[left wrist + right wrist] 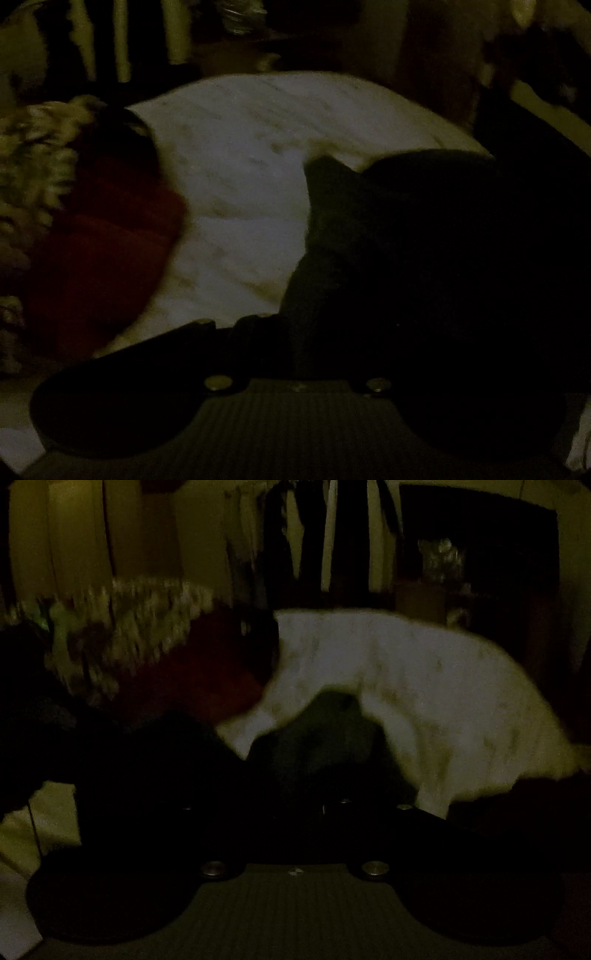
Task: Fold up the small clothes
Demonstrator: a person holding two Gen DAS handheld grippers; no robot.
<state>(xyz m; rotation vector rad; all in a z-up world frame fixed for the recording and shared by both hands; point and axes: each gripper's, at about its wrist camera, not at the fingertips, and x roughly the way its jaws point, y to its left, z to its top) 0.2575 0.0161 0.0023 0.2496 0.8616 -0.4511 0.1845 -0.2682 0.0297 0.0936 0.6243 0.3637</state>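
The scene is very dark and blurred. In the left wrist view a black garment (424, 258) hangs over the right side of my left gripper (295, 332) and hides the right finger; the jaws seem closed on it. A white marbled table (251, 166) lies beyond. A red garment (107, 236) lies at the left. In the right wrist view the black garment (325, 738) bunches right in front of my right gripper (295, 808), whose fingers are lost in the dark. The red garment (207, 672) lies further back on the table (424, 686).
A patterned light cloth (33, 166) lies left of the red garment and shows in the right wrist view (129, 627) too. Pale chair slats (122, 37) stand behind the table. Dark furniture (480, 554) fills the far right.
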